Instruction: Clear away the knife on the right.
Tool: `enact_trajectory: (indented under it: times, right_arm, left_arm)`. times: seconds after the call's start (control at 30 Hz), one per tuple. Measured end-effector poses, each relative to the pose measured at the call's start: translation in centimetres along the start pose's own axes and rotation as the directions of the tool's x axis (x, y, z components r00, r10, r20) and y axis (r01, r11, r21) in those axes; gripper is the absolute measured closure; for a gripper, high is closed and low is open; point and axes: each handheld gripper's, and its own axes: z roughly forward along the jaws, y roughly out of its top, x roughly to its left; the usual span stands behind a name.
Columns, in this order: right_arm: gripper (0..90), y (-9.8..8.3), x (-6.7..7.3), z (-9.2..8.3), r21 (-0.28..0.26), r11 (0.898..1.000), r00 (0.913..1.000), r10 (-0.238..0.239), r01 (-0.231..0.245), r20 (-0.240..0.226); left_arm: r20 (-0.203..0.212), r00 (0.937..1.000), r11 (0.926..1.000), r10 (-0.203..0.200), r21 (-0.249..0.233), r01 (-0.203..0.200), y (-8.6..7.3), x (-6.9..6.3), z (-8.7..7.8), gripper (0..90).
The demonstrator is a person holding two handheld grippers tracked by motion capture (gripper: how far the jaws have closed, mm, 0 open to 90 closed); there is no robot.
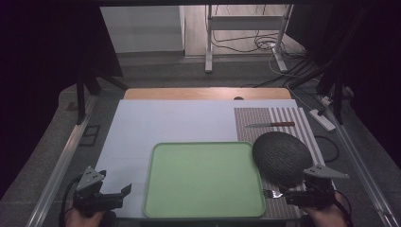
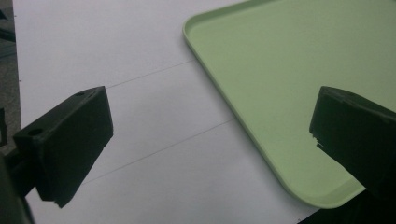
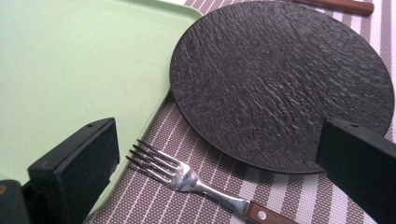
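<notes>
From the high view I had both tools parked at the near edge of the bench. The left tool sat just left of the green tray, and the right tool hung over the striped placemat, its tips by the fork. The dark round plate lay on the mat, its left edge touching or slightly over the tray's right rim. A knife lay farther back on the mat, well apart. I judged this the opening approach, with nothing lifted yet.

In the left gripper view, my left tool stood released, jaws wide with nothing between them, above white bench sheet and the tray's near corner.

In the right gripper view, my right tool was also released and empty. The fork lay between the jaws on the mat, tines pointing toward the tray, its wooden handle running toward me. The plate lay just beyond it.

The next move, as I read it, called for lowering the right tool and clenching across the fork's thin, flat neck, without catching the plate rim.
</notes>
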Motion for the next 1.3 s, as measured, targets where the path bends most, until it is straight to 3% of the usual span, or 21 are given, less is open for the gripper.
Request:
enact_trajectory:
  times: [0.37, 0.93, 1.3]
  right_arm:
    - [0.0, 0.1, -0.3, 0.2, 0.014, 1.000, 0.9990, 0.025, -0.025, -0.036]
    - [0.0, 0.2, -0.2, 0.3, 0.020, 1.000, 0.9989, 0.007, -0.006, -0.047]
    - [0.0, 1.2, -0.4, 0.3, -0.022, 1.000, 0.9981, -0.002, 0.001, -0.062]
  left_arm:
    - [0.002, 0.9999, 0.9998, 0.016, 0.012, -0.016, 0.0, -0.1, 0.1, 0.7]
    - [0.002, 1.0000, 0.9999, 0.002, 0.014, -0.002, 0.0, 0.0, 0.0, 0.6]
    - [0.006, 1.0000, 0.9999, -0.001, 0.014, 0.001, 0.0, 0.1, 0.0, 0.4]
